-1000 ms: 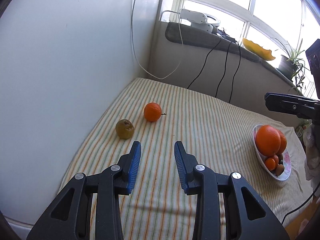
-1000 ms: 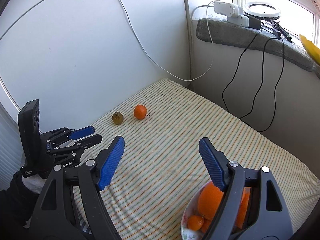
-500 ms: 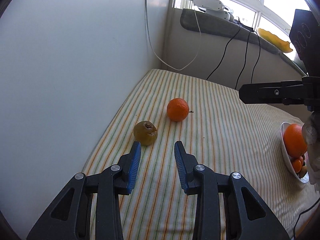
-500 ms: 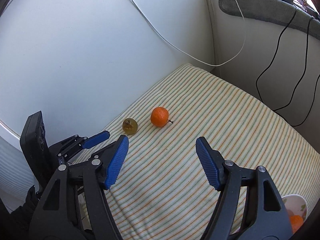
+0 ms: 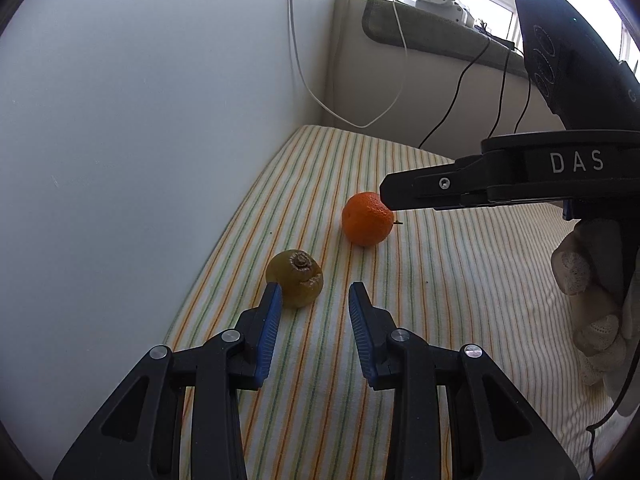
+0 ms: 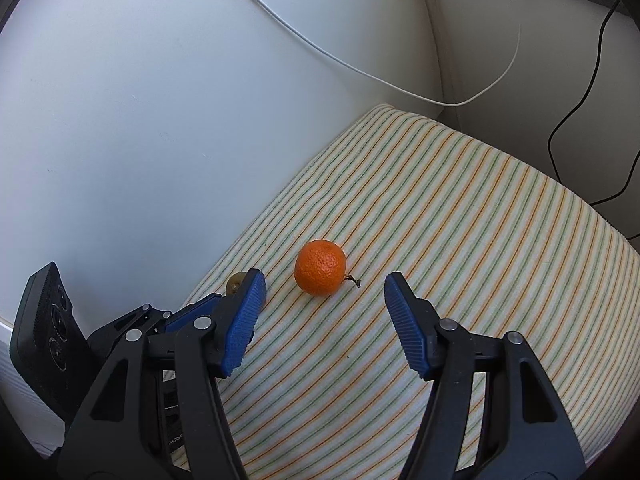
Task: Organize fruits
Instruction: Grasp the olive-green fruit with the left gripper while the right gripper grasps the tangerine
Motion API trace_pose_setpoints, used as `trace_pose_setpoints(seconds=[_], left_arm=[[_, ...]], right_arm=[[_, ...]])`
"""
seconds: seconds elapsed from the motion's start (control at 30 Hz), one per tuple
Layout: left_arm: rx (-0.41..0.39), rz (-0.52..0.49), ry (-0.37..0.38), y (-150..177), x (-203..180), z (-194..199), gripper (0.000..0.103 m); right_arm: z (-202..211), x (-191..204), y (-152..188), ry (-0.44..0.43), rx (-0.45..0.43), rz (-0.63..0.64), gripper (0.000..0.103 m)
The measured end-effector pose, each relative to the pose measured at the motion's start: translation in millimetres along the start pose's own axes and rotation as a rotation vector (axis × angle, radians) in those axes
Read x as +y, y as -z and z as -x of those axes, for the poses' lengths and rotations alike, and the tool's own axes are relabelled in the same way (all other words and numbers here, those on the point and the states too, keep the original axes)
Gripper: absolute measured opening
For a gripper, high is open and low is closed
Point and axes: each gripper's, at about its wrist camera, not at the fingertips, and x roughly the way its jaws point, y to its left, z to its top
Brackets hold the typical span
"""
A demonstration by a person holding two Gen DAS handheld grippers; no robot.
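2 pieces of fruit lie on a padded surface (image 5: 460,280) covered in white cloth with thin orange and green stripes, set in a corner of pale walls. One is a round orange mandarin (image 5: 367,219) with a short dark stem; the other is a small, wrinkled olive-green fruit (image 5: 295,277) with a dry brown calyx facing up. They sit near each other but apart, close to the wall-side edge of the cloth.

From the left wrist camera, the left tongs (image 5: 314,314), black with blue ribbed pads, point down at the cloth with a narrow gap between the pads and nothing in it. The left pad's tip overlaps the green fruit in this view; whether it touches cannot be told.

From the right wrist camera, the right tongs (image 6: 324,312) stand wider apart, having just been closing, with nothing between the pads. The mandarin lies just beyond their tips, roughly centred on the gap. A gloved hand (image 5: 592,304) grips the right tool's handle.

White and black cables (image 6: 400,80) hang down the walls behind.
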Motion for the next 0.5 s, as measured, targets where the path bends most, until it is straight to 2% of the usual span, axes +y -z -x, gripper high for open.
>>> trace_pose_setpoints(seconds=[0.33, 0.5], left_arm=[[0.004, 0.011, -0.009, 1, 6, -7, 0.033], [0.008, 0.029, -0.021, 3, 10, -10, 0.033]], right_arm=[[-26, 1, -3, 0.008, 0.018, -0.022, 0.059], [-39, 3, -2, 0.004, 0.035, -0.019, 0.05]])
